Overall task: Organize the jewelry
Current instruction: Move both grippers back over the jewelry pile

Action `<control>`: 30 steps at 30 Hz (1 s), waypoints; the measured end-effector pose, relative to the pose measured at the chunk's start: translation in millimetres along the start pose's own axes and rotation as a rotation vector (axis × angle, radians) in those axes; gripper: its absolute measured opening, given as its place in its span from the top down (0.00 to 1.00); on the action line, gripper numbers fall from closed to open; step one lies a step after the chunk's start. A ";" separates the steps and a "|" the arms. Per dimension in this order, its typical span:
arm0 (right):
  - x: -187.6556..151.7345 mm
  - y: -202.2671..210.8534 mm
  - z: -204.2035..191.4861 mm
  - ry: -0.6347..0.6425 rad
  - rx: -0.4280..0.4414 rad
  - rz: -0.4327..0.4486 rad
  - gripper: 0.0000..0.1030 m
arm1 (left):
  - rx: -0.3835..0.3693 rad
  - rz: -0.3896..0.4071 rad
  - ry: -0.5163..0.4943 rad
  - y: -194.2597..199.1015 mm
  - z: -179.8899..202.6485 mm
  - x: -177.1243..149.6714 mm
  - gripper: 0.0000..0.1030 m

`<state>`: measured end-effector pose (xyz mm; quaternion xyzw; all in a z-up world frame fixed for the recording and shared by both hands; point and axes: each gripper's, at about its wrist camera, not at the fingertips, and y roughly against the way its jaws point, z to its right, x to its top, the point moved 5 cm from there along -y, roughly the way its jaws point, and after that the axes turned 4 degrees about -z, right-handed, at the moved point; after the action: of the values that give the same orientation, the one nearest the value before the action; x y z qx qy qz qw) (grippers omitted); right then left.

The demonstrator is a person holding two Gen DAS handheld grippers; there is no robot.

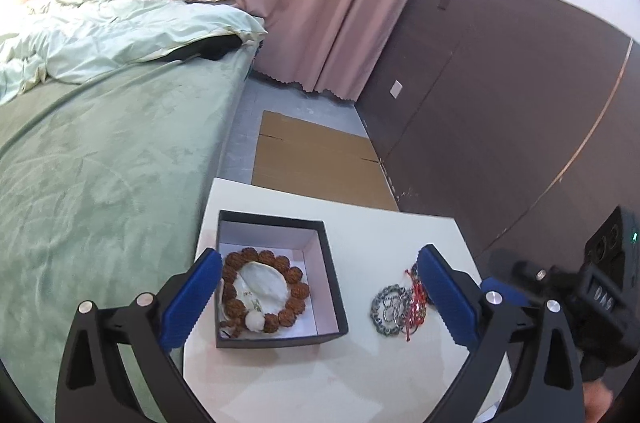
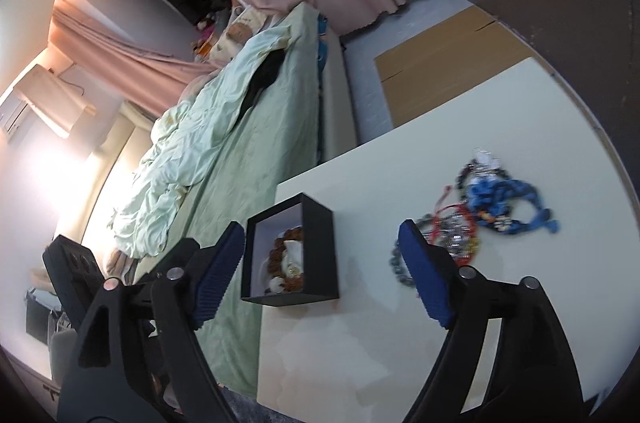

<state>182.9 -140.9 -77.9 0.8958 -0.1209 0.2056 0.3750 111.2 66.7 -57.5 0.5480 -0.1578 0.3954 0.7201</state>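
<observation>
A black open box [image 1: 334, 297] with a white lining stands on the white table [image 1: 360, 363]. A brown bead bracelet [image 1: 298, 289] lies in it around a white piece. The box also shows in the right wrist view [image 2: 316, 247]. To its right lies a pile of jewelry: a grey chain [image 1: 384, 307] and red cords [image 1: 416, 307]. The right wrist view adds a blue bracelet [image 2: 508, 199] and red cords [image 2: 456, 215]. My left gripper [image 1: 318, 299] is open and empty above the box. My right gripper [image 2: 322, 275] is open and empty.
A bed with a green cover [image 1: 100, 163] and a pale quilt stands left of the table. Flat cardboard [image 1: 320, 159] lies on the floor beyond the table. Pink curtains [image 1: 320, 3] and a dark wall [image 1: 500, 103] are behind.
</observation>
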 end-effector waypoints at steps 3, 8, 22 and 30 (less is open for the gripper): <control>4.2 7.9 11.8 -0.021 -0.028 0.012 0.05 | -0.008 -0.007 -0.021 -3.5 9.0 -5.1 0.08; 6.5 22.1 33.0 -0.043 -0.067 0.010 0.05 | -0.014 -0.029 -0.046 -12.6 23.1 -13.3 0.08; 6.1 57.0 71.4 -0.019 -0.125 -0.014 0.05 | -0.064 -0.097 -0.134 -40.0 72.5 -39.3 0.08; 4.6 59.7 96.2 -0.030 -0.155 -0.054 0.05 | -0.073 -0.164 -0.174 -63.3 89.4 -52.7 0.19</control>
<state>191.6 -251.8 -99.7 0.8699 -0.1177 0.1720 0.4469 143.0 -41.3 -103.2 0.5649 -0.1884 0.2800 0.7530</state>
